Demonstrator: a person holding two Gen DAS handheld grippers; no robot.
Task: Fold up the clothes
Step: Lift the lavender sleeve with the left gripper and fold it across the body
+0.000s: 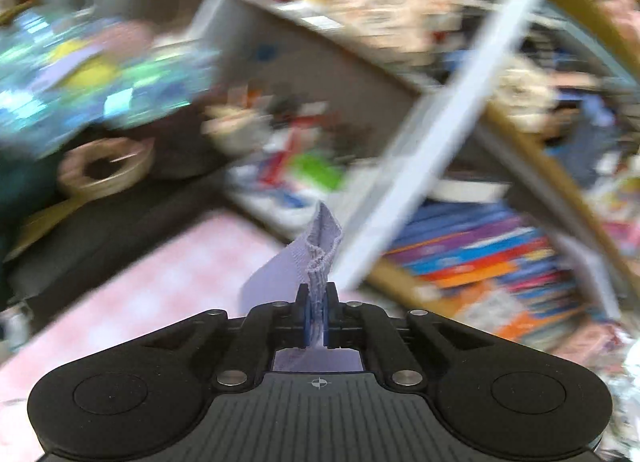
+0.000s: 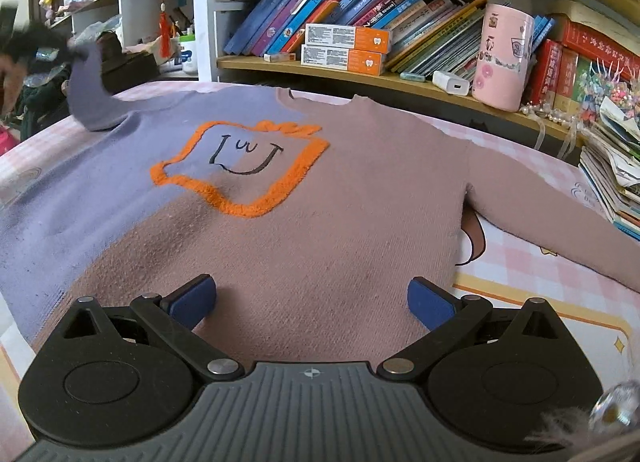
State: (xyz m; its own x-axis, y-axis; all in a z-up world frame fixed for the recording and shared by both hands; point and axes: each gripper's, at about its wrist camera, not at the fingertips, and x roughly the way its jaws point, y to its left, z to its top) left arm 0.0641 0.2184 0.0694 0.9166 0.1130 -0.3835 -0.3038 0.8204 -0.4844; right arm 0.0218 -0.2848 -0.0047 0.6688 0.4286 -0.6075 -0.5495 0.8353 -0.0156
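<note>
A knit sweater (image 2: 304, 222), half lilac and half dusty pink with an orange-outlined smiley face, lies flat face up on the pink checked table cover (image 2: 532, 262). My right gripper (image 2: 312, 298) is open and empty, low over the sweater's hem. My left gripper (image 1: 316, 314) is shut on the lilac sleeve cuff (image 1: 320, 246) and holds it in the air; that view is heavily blurred. In the right wrist view the lifted lilac sleeve (image 2: 86, 90) rises at the far left, and the pink sleeve (image 2: 560, 218) lies stretched out to the right.
A bookshelf (image 2: 360, 74) with leaning books, orange boxes, a white charger and a pink cup (image 2: 504, 58) runs behind the table. A stack of magazines (image 2: 612, 178) sits at the right edge. Cluttered shelves stand at the left.
</note>
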